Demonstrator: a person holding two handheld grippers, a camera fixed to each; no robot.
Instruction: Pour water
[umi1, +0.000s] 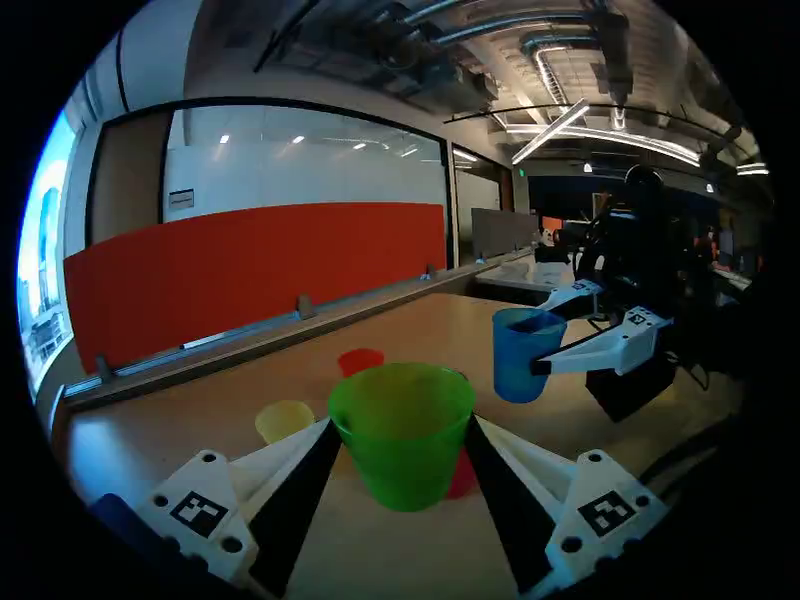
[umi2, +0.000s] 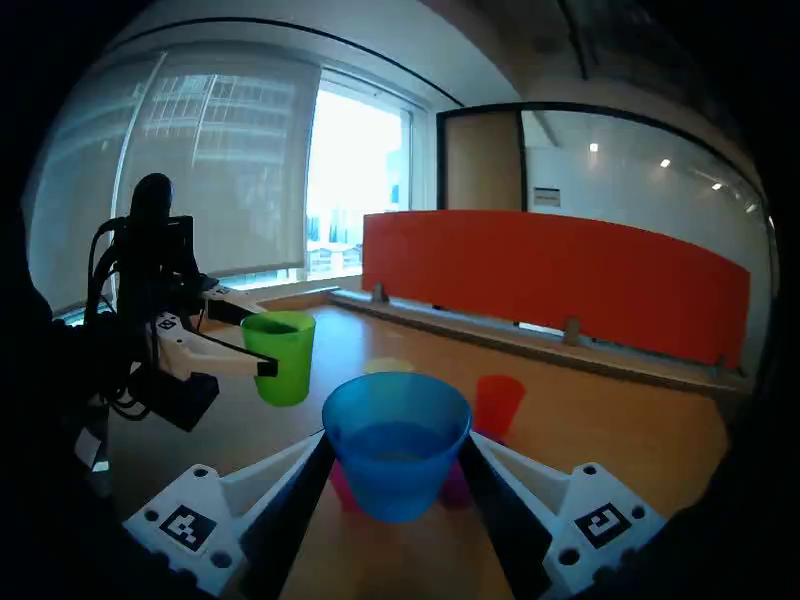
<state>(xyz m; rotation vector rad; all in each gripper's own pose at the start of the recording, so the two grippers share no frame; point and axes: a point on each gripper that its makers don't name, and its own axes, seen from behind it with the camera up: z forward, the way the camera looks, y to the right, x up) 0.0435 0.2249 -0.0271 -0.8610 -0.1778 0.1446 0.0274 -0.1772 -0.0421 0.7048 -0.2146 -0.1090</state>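
Left gripper (umi1: 402, 428) clamped on green cup (umi1: 405, 470), upright, likely the receiver. Right gripper (umi2: 398, 440) clamped on blue cup (umi2: 395, 495), water (umi2: 397, 448) inside (level, not tipped). Both held apart above the desk (umi2: 620, 440), short of its partition edge.

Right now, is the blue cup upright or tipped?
Upright: the blue cup, clamped in the right gripper, has a level rim facing up, and it stands straight in the left gripper view.
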